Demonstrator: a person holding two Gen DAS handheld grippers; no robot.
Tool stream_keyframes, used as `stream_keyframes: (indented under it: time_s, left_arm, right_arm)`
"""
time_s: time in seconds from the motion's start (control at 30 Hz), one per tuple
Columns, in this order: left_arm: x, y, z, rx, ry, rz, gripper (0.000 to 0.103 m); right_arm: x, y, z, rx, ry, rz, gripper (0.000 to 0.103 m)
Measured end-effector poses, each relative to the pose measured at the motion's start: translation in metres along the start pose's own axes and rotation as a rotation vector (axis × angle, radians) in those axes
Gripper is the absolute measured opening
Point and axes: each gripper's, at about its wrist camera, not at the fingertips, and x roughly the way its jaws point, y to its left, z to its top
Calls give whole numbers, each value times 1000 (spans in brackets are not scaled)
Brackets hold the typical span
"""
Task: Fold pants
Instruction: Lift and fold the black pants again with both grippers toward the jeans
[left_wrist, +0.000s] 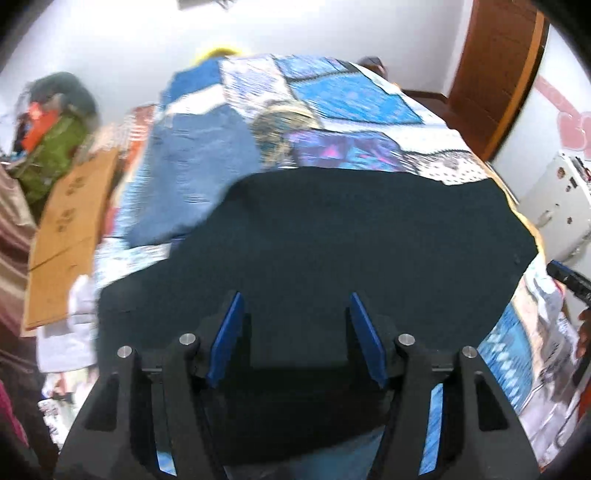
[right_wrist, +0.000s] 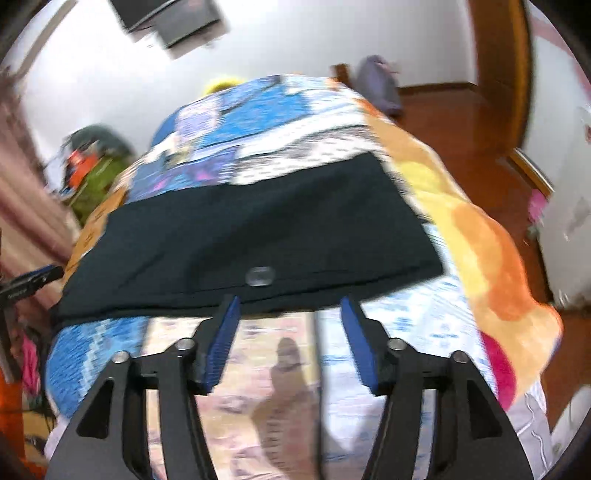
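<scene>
The dark pants (right_wrist: 251, 236) lie flat across the near part of the bed (right_wrist: 480, 236), over its patchwork quilt (left_wrist: 354, 99), already a squat, wide block rather than full length, so I judge at least one fold is made. A pale button (right_wrist: 260, 277) sits close to their near edge, which suggests the waistband faces the person.

The left gripper (left_wrist: 295, 317) hangs over the near left part of the cloth, its blue fingers (left_wrist: 229, 339) spread wide and holding nothing. The right gripper (right_wrist: 290, 321) sits just short of the near hem, equally wide, also empty; it looks placed to pinch that edge for the next fold.

Blue jeans (left_wrist: 195, 166) lie further off on the left. A flattened cardboard box (left_wrist: 70, 236) leans beside the bed; I can see nothing in it.
</scene>
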Motion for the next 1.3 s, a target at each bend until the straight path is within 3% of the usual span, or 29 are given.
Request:
stream_keyframes:
  time_s: [0.13, 0.2, 0.53, 0.63, 0.77, 0.87, 1.1, 1.3]
  left_arm:
    - [35, -39, 16, 47, 58, -5, 62]
    - [46, -57, 20, 95, 41, 46, 72]
    - [55, -50, 23, 32, 16, 4, 81]
    - [55, -54, 21, 44, 5, 26, 83]
    - [56, -52, 21, 31, 6, 14, 84]
    - [56, -52, 20, 33, 2, 15, 85]
    - [56, -53, 20, 34, 1, 17, 86]
    - [56, -53, 20, 34, 0, 17, 86]
  right_arm:
    - [1, -21, -1, 81, -23, -21, 57]
    - [4, -21, 2, 81, -17, 0, 57]
    - [56, 66, 68, -203, -11, 179, 57]
    - [87, 85, 73, -257, 29, 193, 57]
    - [120, 85, 62, -267, 146, 205, 57]
    - [111, 67, 56, -240, 159, 217, 58]
    - [76, 42, 45, -245, 127, 84, 57]
    - [31, -4, 36, -68, 46, 36, 58]
